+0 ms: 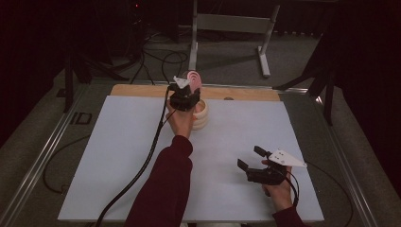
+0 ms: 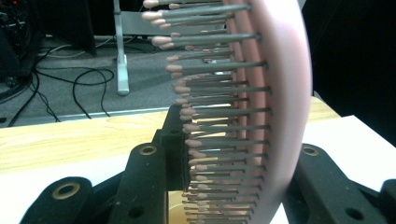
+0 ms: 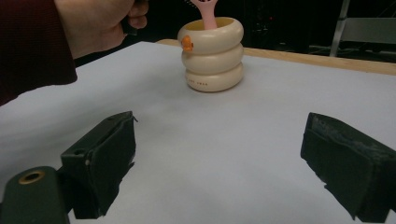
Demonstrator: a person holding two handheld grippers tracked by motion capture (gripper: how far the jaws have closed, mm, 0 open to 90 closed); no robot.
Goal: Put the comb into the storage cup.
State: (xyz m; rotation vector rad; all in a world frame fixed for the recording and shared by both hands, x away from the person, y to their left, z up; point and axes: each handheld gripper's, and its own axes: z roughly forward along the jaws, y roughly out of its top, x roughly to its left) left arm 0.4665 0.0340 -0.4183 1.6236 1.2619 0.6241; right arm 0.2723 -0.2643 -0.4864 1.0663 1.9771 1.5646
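Hairbrush held upright over the holder, handle already inside; release judged outstanding.

The pink hairbrush [image 1: 194, 78] is clamped at its head by the left gripper [image 1: 185, 97], jaws pressed on either side of the bristled pad, at the far centre of the white table [image 1: 118, 156]. Its handle is seen entering the mouth of the cream ringed holder [image 3: 212, 55], which stands upright just beside the left hand. Nothing else can be made out inside the holder; its bottom is hidden. Insertion is judged nearly done: lowering fully and letting go are left. The right gripper [image 1: 251, 161] rests at the near right, jaws spread wide with nothing between them.
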